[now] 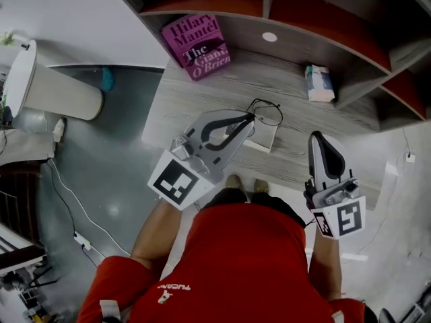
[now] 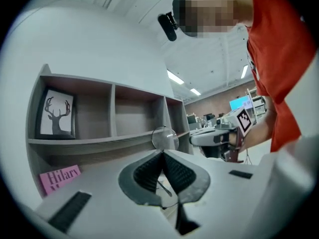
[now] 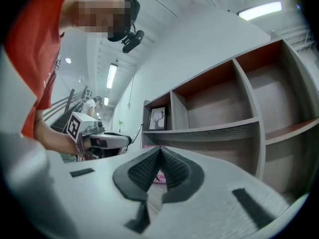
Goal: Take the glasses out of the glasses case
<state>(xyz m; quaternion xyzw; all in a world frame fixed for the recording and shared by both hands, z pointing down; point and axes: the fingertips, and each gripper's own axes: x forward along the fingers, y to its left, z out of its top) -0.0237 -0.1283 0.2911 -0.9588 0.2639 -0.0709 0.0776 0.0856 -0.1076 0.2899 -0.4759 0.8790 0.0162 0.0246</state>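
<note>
Plainly, the 1 pair of glasses (image 1: 268, 113) is already clear of the 1 glasses case (image 1: 261, 138). The thin wire frame hangs from the tips of the left gripper (image 1: 250, 118), whose jaws are closed on it. In the left gripper view 1 round lens (image 2: 164, 137) stands just above the pinched jaw tips, and a temple wire shows through the gap below them. The pale case lies on the grey desk (image 1: 202, 93) directly under and just beside those tips, so the glasses sit above it and not in it. From the head view the frame's long axis runs on from the jaw tips toward the picture's right, roughly in line with the gripper. The right gripper (image 1: 318, 138) is held off to the right with its jaws together on nothing, well apart from both case and glasses. Of the 2 grippers, the left is therefore far the nearer to the case. As I judge it, the next move depends on carrying the glasses sideways to bare desk, away from the case underneath. Also on the desk are 1 pink book (image 1: 199, 46) and 1 small box (image 1: 318, 83), both near the shelf side, and 1 framed deer picture (image 2: 56, 114) stands in a shelf compartment.
</note>
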